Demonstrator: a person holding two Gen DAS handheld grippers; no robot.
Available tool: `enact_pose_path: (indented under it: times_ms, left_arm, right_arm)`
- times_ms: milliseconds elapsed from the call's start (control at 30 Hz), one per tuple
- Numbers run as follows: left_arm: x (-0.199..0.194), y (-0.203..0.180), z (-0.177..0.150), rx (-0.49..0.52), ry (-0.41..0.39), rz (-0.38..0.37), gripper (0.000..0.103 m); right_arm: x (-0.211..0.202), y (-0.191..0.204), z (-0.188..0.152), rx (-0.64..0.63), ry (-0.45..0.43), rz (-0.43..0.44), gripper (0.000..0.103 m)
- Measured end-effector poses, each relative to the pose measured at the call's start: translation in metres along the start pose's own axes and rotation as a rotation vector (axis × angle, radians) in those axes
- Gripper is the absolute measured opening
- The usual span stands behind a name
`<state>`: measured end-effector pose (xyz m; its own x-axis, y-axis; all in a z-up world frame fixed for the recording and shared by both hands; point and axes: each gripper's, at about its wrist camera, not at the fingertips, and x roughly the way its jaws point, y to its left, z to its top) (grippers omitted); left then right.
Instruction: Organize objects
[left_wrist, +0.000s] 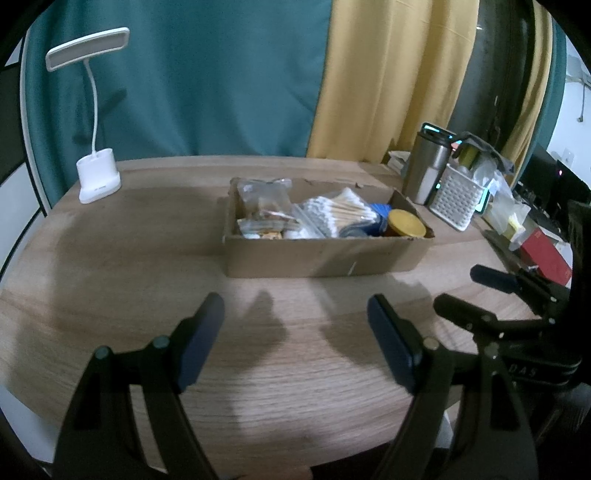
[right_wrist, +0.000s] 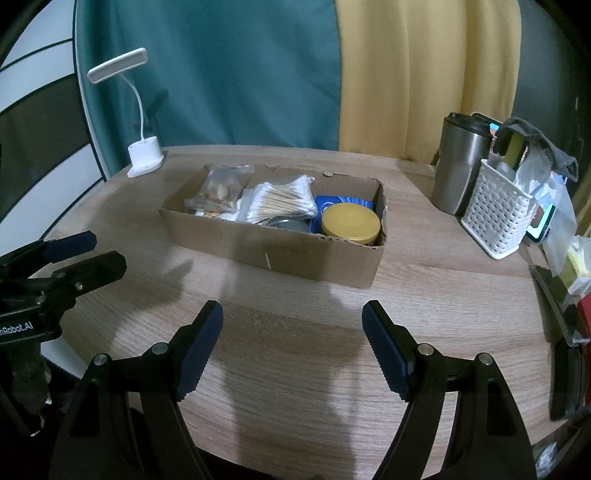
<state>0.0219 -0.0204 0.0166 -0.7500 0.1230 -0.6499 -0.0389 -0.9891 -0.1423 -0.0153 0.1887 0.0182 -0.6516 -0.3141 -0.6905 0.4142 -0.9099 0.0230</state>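
The left gripper (left_wrist: 295, 314) is held with its jaws spread, nothing between them, tilted down over the bare wooden table (left_wrist: 110, 288). The right gripper (right_wrist: 291, 317) is posed the same way, jaws spread and empty, angled down at the tabletop. The two grippers are set side by side, near each other but apart; each is seen from the side in the other's view.

Beyond the jaws, one cardboard box (left_wrist: 317, 254) is placed on the table, well apart from both grippers. Inside it are seen one clear bag of cotton swabs (right_wrist: 282, 199), one jar with a gold lid (right_wrist: 350, 223) at the right end, one clear bag of small brownish items (right_wrist: 219, 188) at the left end, and one blue packet (right_wrist: 341, 203) behind the jar. A grey round thing lies just left of the jar; what it is cannot be told.

One white desk lamp (left_wrist: 98, 173) is stood at the far left of the table. At the far right, one steel tumbler (right_wrist: 460, 166) and one white perforated basket (right_wrist: 495, 214) are set just beside each other.

A red box (left_wrist: 546, 258) at the table's right edge is shown clearly only in the left wrist view. The jar's full lid and the box's torn right wall are shown better in the right wrist view.
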Motion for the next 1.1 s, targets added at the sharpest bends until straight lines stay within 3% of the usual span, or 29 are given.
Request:
enact_pose_path:
  times_ms: [1100]
  left_arm:
    - [0.0031, 0.0041, 0.0024, 0.0, 0.013, 0.005, 0.081]
  right_arm:
    - [0.0038, -0.0004, 0.0038, -0.007, -0.001, 0.006, 0.08]
